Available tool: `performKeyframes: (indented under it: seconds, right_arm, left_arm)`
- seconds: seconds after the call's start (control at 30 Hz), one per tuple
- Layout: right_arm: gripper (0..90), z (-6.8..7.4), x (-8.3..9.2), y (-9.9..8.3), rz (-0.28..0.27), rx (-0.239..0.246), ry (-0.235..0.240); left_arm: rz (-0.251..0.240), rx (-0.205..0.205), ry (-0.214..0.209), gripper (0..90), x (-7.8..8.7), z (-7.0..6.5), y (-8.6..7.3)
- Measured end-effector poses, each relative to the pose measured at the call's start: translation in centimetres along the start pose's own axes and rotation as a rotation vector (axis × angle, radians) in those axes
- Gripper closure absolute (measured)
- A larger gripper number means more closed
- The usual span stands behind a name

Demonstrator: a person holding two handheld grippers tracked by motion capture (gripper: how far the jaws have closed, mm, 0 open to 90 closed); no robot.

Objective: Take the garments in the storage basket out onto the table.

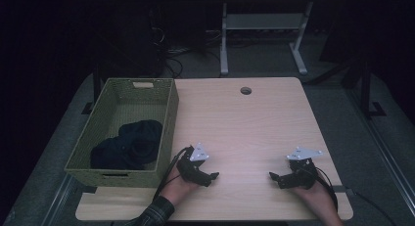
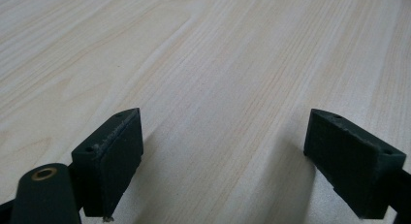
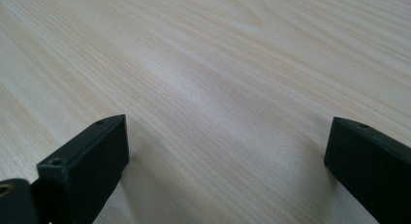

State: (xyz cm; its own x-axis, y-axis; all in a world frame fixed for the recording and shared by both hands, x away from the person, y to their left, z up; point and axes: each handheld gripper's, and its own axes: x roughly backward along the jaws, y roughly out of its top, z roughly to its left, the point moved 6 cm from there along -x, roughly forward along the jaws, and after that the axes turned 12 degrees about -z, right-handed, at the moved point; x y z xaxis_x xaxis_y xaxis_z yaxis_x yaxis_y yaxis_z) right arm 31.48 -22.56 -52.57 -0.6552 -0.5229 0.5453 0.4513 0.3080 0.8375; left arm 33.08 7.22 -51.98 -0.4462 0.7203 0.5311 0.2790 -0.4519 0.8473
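High view overlooks table (image 1: 244, 128); tongs views (close) share it.

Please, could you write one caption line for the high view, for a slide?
Two open grippers, left gripper and right gripper, rest on a wooden table beside a green basket holding dark cloth.

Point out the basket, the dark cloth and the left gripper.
basket (image 1: 169, 119): high view, right wall.
dark cloth (image 1: 132, 144): high view, middle of the heap.
left gripper (image 1: 214, 177): high view, between its fingertips.
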Motion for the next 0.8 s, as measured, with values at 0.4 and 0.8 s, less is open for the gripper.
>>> performKeyframes:
  seconds: [0.4,0.8]
  right_arm:
    - [1.8,0.05,0.02,-0.01,0.003,-0.006,-0.001]
    - [1.8,0.07,0.04,-0.03,0.003,-0.006,-0.004]
  left_arm:
    - [0.001,-0.006,-0.007,12.9,-0.20,0.04,0.12]
    - [0.050,-0.003,-0.010,13.0,-0.31,0.39,0.49]
